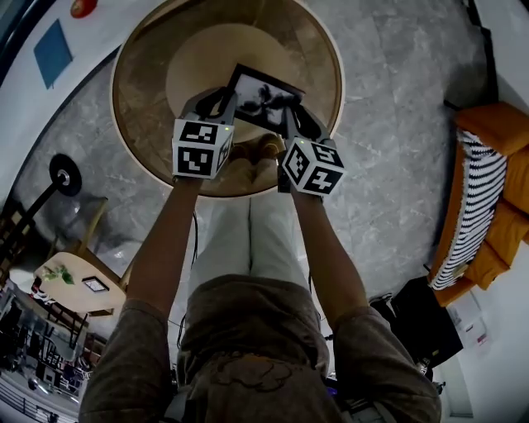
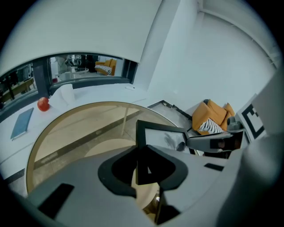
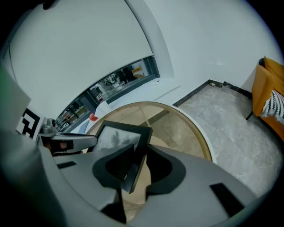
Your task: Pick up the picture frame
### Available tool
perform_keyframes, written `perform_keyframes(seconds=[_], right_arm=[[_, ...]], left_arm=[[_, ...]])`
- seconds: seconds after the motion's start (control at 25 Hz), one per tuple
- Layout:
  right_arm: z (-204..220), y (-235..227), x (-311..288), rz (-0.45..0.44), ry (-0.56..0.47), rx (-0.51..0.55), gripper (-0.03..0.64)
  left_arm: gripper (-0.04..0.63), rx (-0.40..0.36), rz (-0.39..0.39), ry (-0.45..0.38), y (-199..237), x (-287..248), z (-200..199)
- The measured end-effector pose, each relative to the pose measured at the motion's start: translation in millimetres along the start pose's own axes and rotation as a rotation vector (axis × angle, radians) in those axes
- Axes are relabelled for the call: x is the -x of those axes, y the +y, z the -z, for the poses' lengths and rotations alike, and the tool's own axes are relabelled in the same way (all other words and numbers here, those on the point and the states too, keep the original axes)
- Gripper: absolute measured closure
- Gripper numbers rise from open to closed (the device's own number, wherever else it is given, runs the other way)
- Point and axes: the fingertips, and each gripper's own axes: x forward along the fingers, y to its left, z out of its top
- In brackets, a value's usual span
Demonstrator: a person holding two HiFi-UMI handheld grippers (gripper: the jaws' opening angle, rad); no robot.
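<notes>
Nearest me, at the bottom of the head view, are the person's own trunk and both forearms, which run up the frame to the two marker cubes at its centre. Just past the cubes, the left gripper (image 1: 216, 103) and right gripper (image 1: 293, 120) meet the picture frame (image 1: 266, 97), one at each end.

The frame's long axis lies across the picture, left to right, dipping a little toward the right. The grippers come at it from the near side, so the frame spans the gap between them. Neither hand is nearer; the hold is even.

In the left gripper view, the left gripper (image 2: 144, 166) has its jaws clamped on the frame's dark left border, with the glass pane (image 2: 162, 137) stretching off to the centre right. In the right gripper view, the right gripper (image 3: 133, 166) pinches the opposite border, and the frame (image 3: 117, 137) leans off to the left of centre.

Beyond the frame is the round glass table (image 1: 322, 58) with its wooden rim. I judge the frame is carried above it, though no view shows the lower edge clear of the glass. Any lift has to keep both hands level, or the frame will twist in the pads.

Farthest off, at the upper left, a red fruit (image 1: 83, 8) and a blue book (image 1: 52, 49) sit on a white ledge.
</notes>
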Motion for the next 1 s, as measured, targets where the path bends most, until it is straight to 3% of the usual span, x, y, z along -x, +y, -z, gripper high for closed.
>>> perform_keyframes(seconds=[0.2,0.64,1.0], right_arm=[[-37,19,37,-0.022,-0.039,0.033,0.514],[-152,79,144,-0.093,-0.197,0.123,0.515],[-199,121,236,-0.134,-0.307,0.192,0.515]], left_arm=[[0.514,0.001,-0.024,-0.041,-13,42,-35],[0.514,-0.033,-0.097,-0.219,-50,163,-151],[0.514,-0.043,-0.160,-0.349,-87,258,-199]])
